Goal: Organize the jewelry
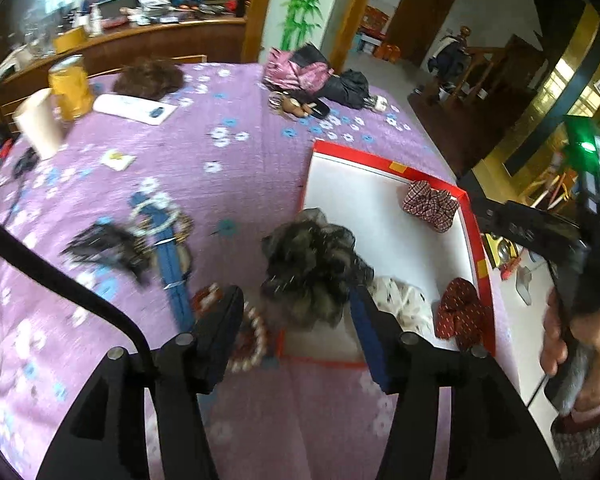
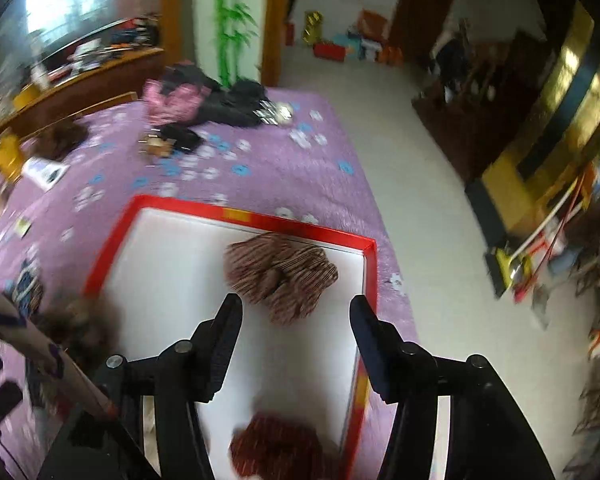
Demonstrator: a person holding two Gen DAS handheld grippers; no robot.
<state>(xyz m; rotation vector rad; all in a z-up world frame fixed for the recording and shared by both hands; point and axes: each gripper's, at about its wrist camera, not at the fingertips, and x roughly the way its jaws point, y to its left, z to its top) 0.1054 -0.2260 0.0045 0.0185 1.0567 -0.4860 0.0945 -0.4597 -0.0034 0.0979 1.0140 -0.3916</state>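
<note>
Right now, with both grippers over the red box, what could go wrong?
1. The dark ruffled scrunchie straddles the red box wall, so it may tip out onto the purple cloth.
2. The left gripper is open and close to it; a hasty grab might also snag the white patterned scrunchie alongside.

I see a matt purple cloth table cover (image 1: pixel 240 168), slightly fuzzy; the box (image 2: pixel 236 214) looks like smooth red card with a plain white lining; the dark scrunchie (image 1: pixel 312 264) is sheer gauzy fabric; my gripper fingers (image 2: pixel 224 344) look like matt black plastic.
</note>
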